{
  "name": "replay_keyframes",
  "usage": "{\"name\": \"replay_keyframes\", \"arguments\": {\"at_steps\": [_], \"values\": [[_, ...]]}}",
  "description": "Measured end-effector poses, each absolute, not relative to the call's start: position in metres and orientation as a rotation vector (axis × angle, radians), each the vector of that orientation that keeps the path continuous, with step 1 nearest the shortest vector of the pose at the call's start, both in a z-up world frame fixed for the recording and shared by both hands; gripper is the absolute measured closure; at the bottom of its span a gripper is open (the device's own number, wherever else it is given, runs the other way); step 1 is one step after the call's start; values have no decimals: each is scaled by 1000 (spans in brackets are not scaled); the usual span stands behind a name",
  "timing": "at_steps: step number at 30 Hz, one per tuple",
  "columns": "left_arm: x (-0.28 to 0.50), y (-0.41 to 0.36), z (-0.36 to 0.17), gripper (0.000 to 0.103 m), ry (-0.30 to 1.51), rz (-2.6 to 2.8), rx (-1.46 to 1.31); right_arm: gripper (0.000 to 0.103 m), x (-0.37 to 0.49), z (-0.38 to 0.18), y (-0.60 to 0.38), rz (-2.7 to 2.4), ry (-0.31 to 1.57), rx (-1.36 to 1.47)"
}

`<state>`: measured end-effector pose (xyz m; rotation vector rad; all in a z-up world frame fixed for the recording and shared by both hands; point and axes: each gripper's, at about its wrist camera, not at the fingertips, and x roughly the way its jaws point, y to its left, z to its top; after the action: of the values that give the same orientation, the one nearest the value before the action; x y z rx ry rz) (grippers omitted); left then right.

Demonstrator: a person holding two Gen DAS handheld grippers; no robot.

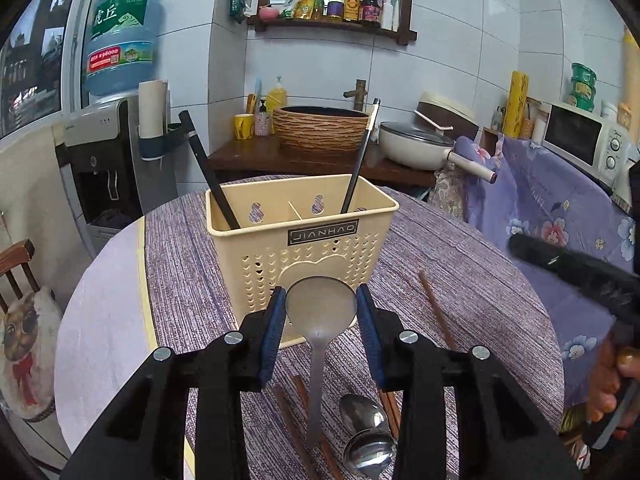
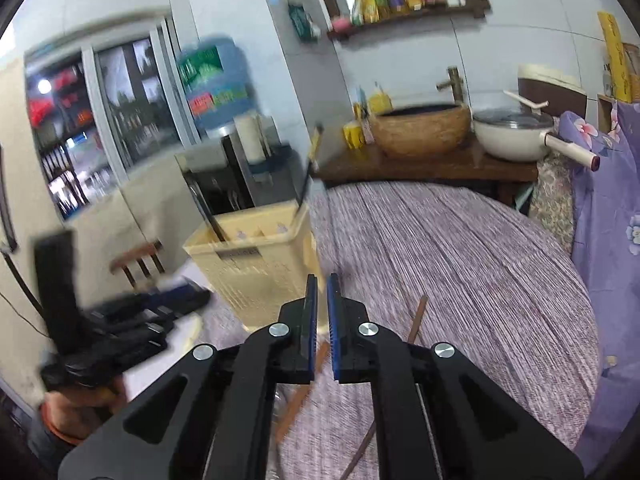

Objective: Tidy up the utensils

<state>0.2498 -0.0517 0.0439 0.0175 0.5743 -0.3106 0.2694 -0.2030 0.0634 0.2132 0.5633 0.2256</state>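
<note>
A cream perforated utensil holder (image 1: 300,236) stands on the round table with two black chopsticks (image 1: 358,160) leaning in it. My left gripper (image 1: 322,300) is shut on a steel ladle (image 1: 320,312) by its bowl, right in front of the holder; the handle hangs down toward me. More steel spoons (image 1: 368,436) and brown chopsticks (image 1: 436,312) lie on the cloth below. My right gripper (image 2: 322,292) is nearly shut with nothing between its pads, just right of the holder (image 2: 256,256), above brown chopsticks (image 2: 416,318). The right wrist view is blurred.
The table carries a purple striped cloth (image 1: 460,264). Behind it is a wooden counter with a woven basin (image 1: 320,126) and a white pan (image 1: 420,144). A water dispenser (image 1: 100,160) stands at left, a chair (image 1: 20,264) beside it, and a microwave (image 1: 584,140) at right.
</note>
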Motion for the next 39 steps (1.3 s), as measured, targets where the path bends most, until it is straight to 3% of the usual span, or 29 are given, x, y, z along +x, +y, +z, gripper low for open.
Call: {"name": "replay_keyframes", "arguments": {"at_steps": [2,3,7,15,19,28,39], "values": [[248,-49,46,67,569,-311,4,73,290,41,-204,147,644,163],[247,-48,47,67,565,-311,0,59,298,32,-206,101,670,147],[242,-45,48,67,542,-294,12,57,341,-17,-233,-86,800,147],[241,-44,48,67,535,-299,5,67,381,-57,-264,-224,904,162],[242,-45,47,67,540,-297,8,93,386,-58,-252,-188,905,130],[242,-42,49,67,537,-290,6,94,378,-45,-253,-56,861,255],[230,-27,65,67,493,-280,-23,94,303,37,-255,255,610,373]]}}
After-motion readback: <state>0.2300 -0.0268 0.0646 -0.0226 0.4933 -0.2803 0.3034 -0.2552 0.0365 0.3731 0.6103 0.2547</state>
